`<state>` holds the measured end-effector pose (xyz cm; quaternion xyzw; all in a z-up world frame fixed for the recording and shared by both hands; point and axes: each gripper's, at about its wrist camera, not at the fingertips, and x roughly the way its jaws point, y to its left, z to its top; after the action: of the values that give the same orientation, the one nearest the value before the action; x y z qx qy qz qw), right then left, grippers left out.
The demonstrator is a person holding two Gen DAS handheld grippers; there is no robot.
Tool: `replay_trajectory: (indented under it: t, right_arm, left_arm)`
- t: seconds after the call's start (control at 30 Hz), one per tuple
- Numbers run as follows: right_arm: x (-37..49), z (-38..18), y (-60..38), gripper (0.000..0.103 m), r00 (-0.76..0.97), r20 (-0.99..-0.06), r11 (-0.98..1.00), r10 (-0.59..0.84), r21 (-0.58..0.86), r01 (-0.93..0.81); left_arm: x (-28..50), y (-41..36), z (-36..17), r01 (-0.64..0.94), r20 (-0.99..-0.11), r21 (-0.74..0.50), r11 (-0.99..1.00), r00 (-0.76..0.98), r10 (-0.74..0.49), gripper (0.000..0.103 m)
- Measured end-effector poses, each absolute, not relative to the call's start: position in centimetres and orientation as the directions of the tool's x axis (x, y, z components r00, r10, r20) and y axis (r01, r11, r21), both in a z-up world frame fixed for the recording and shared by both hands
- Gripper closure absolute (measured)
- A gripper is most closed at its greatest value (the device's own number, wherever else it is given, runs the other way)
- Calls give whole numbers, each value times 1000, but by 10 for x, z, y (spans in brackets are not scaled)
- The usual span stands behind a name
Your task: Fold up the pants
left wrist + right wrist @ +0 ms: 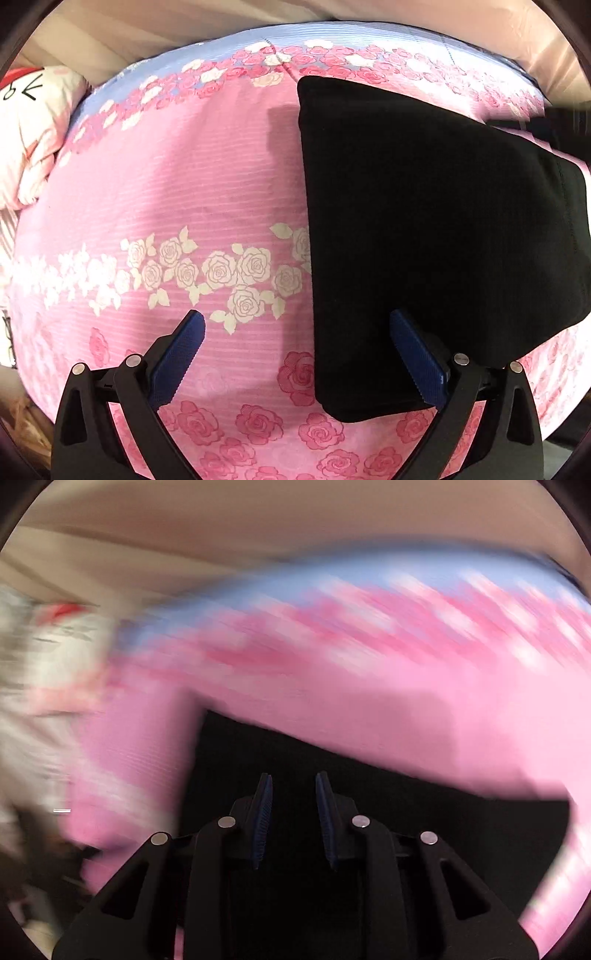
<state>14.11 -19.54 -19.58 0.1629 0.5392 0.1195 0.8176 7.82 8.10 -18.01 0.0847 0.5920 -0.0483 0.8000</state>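
Note:
The black pants (pixel 436 229) lie folded into a thick rectangle on the pink rose-patterned bedsheet (pixel 177 192), right of centre in the left wrist view. My left gripper (pixel 295 325) is wide open and empty, its right finger over the pants' near edge, its left finger over bare sheet. In the blurred right wrist view the pants (pixel 369 794) show as a dark shape under my right gripper (pixel 293 782), whose blue pads stand a narrow gap apart with nothing between them.
A white and pink pillow or quilt (pixel 33 140) lies at the bed's left edge, also seen smeared in the right wrist view (pixel 40 686). A beige wall (pixel 184 22) runs behind the bed. The sheet has a blue band (pixel 332 33) along its far edge.

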Motion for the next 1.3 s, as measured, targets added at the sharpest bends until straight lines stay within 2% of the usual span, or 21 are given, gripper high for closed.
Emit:
replay_trajectory:
  t: [0.03, 0.07, 0.13, 0.2, 0.27, 0.37, 0.4, 0.43, 0.5, 0.6, 0.67, 0.8, 0.87, 1.03, 1.1, 1.13, 1.17, 1.3]
  right_arm:
    - [137, -195, -206, 92, 404, -822, 896, 402, 443, 10]
    - [133, -186, -216, 93, 409, -819, 881, 402, 467, 68]
    - [119, -159, -223, 88, 472, -782, 870, 407, 489, 59]
    - [102, -146, -228, 88, 498, -789, 901, 360, 433, 35]
    - [91, -172, -244, 91, 452, -848, 936, 276, 344, 73]
    - [81, -183, -269, 98, 481, -804, 889, 349, 446, 100]
    - [75, -173, -276, 97, 492, -795, 864, 355, 480, 152]
    - [65, -159, -283, 91, 532, -767, 843, 359, 511, 166]
    - [46, -146, -292, 91, 547, -759, 856, 353, 498, 138]
    - [26, -178, -295, 94, 448, -838, 898, 311, 414, 152]
    - [12, -183, -305, 95, 489, -805, 869, 336, 465, 169]
    - [-8, -159, -318, 84, 536, -780, 831, 323, 505, 234]
    - [-21, -158, -322, 66, 514, -806, 849, 292, 466, 250]
    - [-29, -171, -315, 64, 528, -751, 781, 397, 578, 235]
    - [-24, -179, -310, 65, 518, -746, 778, 419, 589, 219]
    - [-19, -181, -308, 73, 518, -736, 772, 436, 601, 204]
    - [-12, -181, -303, 77, 511, -738, 774, 440, 601, 200]
    - [10, -153, -303, 81, 502, -723, 790, 475, 601, 119]
  left_arm:
    - [78, 79, -180, 182, -956, 78, 980, 291, 22, 5]
    - [80, 76, -180, 183, -957, 81, 980, 288, 25, 5]
    - [80, 70, -178, 192, -955, 120, 974, 291, 60, 5]
    - [80, 62, -176, 215, -948, 167, 962, 304, 97, 5]
    - [76, 60, -173, 226, -943, 193, 955, 312, 116, 5]
    - [76, 57, -171, 225, -938, 209, 952, 320, 130, 5]
    - [79, 60, -171, 223, -937, 215, 951, 320, 137, 5]
    - [80, 60, -170, 220, -936, 224, 949, 319, 147, 5]
    - [82, 60, -164, 215, -935, 215, 953, 326, 137, 5]
    - [81, 59, -157, 201, -935, 195, 960, 334, 120, 5]
    - [82, 55, -158, 205, -941, 183, 961, 320, 111, 5]
    - [81, 46, -152, 218, -937, 199, 955, 328, 120, 5]
    - [79, 43, -148, 227, -936, 184, 956, 337, 100, 5]
    - [76, 18, -134, 312, -945, 97, 945, 328, -12, 5]
    - [71, -5, -129, 384, -941, 95, 918, 336, -44, 5]
    - [67, -18, -128, 430, -939, 103, 897, 339, -54, 5]
    - [64, -28, -128, 464, -938, 116, 878, 343, -58, 5]
    - [41, -83, -129, 617, -919, 219, 756, 391, -53, 5]
